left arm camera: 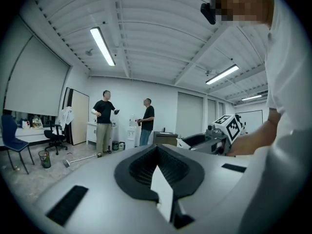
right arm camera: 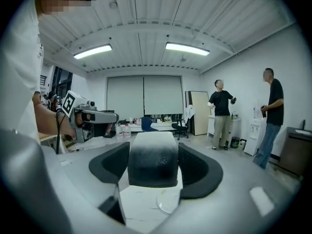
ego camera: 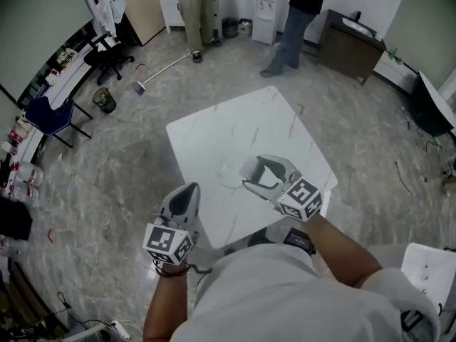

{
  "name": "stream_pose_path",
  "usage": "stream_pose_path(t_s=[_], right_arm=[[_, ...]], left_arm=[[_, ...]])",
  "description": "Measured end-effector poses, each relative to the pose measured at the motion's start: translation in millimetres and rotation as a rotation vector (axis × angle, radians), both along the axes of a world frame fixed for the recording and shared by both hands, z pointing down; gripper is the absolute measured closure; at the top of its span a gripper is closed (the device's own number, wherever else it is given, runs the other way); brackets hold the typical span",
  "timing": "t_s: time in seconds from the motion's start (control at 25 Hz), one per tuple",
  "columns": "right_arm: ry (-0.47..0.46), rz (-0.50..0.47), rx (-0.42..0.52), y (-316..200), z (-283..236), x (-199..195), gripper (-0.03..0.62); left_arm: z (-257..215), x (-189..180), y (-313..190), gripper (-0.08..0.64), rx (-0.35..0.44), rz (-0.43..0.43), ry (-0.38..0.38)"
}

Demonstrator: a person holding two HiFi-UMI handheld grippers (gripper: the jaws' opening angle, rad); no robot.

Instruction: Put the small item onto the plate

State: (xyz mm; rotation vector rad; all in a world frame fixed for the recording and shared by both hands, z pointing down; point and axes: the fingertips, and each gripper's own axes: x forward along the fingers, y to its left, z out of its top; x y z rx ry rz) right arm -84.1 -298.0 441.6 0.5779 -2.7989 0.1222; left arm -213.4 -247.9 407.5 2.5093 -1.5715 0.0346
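Tongs first: the right gripper (ego camera: pixel 249 175) is clenched on the small item (right arm camera: pixel 152 165), and the left gripper (ego camera: pixel 185 191) is closed with nothing in it. The white table (ego camera: pixel 214 130) carries only a clear plate (ego camera: pixel 222 178), which has nothing on it. The item hangs at the plate's edge, so I judge that lowering and release are left.

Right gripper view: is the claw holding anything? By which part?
Yes. The right claw holds the small item, a pale-topped, dark-bodied block, pinched by its two opposite sides between the jaws. The left claw holds nothing.
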Motion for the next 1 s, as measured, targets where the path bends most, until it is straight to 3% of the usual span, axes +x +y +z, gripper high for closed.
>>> stream_pose_path(t_s=[0.24,0.76,1.0], right_arm=[[0.07,-0.098,-0.07,-44.4,54.5,-8.8,0.295],[0.203,-0.265,-0.191,-109.4,178.8,-22.7,0.295],[0.277,-0.326,-0.242,-123.8,247.5,-35.1,0.295]], left_arm=[[23.0,5.0,-36.9,0.554,-0.025,-0.064,-0.046],[130.6,12.0,-124.1,0.554,-0.16,-0.172,0.006],[190.2,7.9,-139.4,0.554,-0.241,-0.193,-0.076]])
